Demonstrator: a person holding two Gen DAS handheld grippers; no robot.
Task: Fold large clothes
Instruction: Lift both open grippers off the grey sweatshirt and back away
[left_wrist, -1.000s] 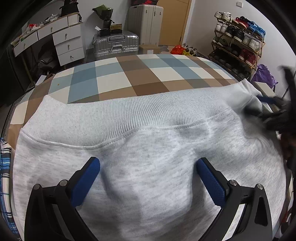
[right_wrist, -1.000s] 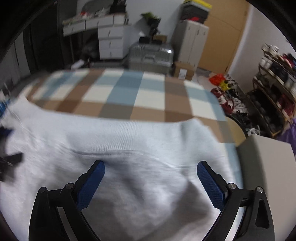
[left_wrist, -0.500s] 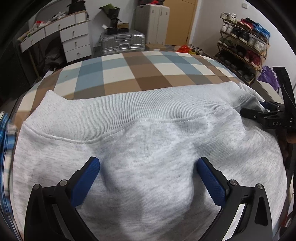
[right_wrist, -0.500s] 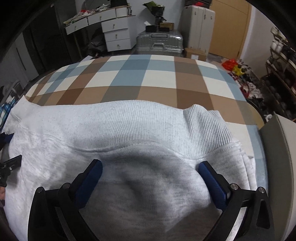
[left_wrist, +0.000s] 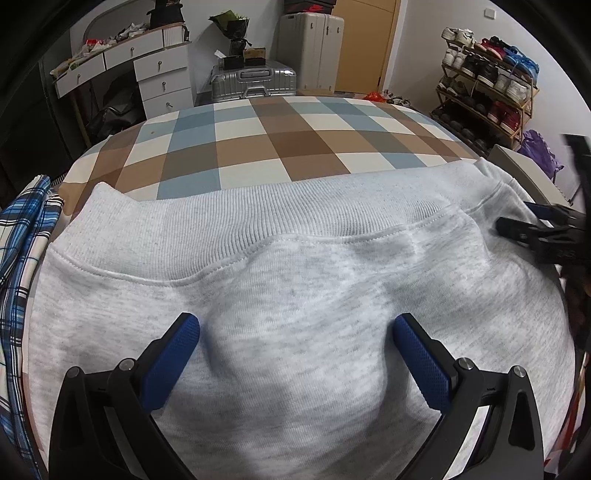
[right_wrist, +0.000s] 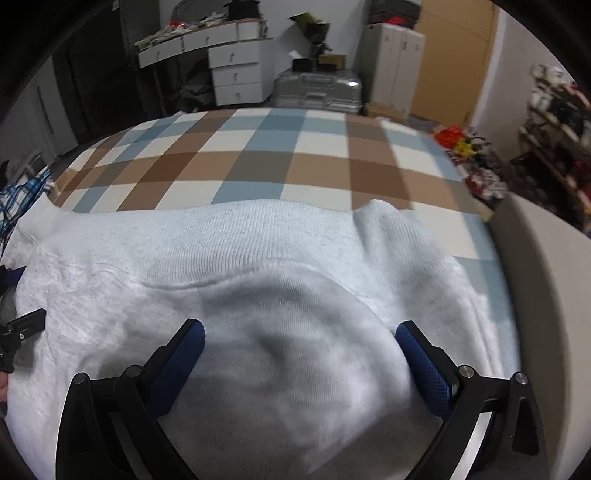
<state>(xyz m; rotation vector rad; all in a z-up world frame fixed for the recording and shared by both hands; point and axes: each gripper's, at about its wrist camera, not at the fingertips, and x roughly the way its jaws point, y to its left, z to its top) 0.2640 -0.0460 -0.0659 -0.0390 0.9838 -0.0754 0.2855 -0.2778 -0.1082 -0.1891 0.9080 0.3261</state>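
A pale grey marl knitted sweatshirt (left_wrist: 295, 295) lies spread across the near part of a bed covered with a brown, blue and cream checked sheet (left_wrist: 280, 147). Its wide ribbed hem band (left_wrist: 258, 218) runs across the sheet on the far side of the garment, and beyond that band the checked sheet is bare all the way to the bed's far edge, leaving open room there.

The left hand-held gripper (left_wrist: 295, 354) hovers over the sweatshirt body with its blue-padded fingers (left_wrist: 170, 358) spread wide, a soft hump of fabric between them; whether the pads touch the cloth cannot be told. The right hand-held gripper (right_wrist: 301, 354) sits likewise over the sweatshirt, jaws wide apart, with nothing clamped. In the left wrist view it shows as a black shape at the sweatshirt's right edge.

Left of the sweatshirt, a blue and white plaid cloth (left_wrist: 18, 258) lies at the bed's edge. Right of the sweatshirt stands a pale grey box-like block (right_wrist: 546, 295), close against the bed's side. Beyond the bed's far edge are a silver ribbed suitcase (left_wrist: 255, 79), a white chest of drawers (left_wrist: 162, 77) and a wooden shoe rack (left_wrist: 487, 81).
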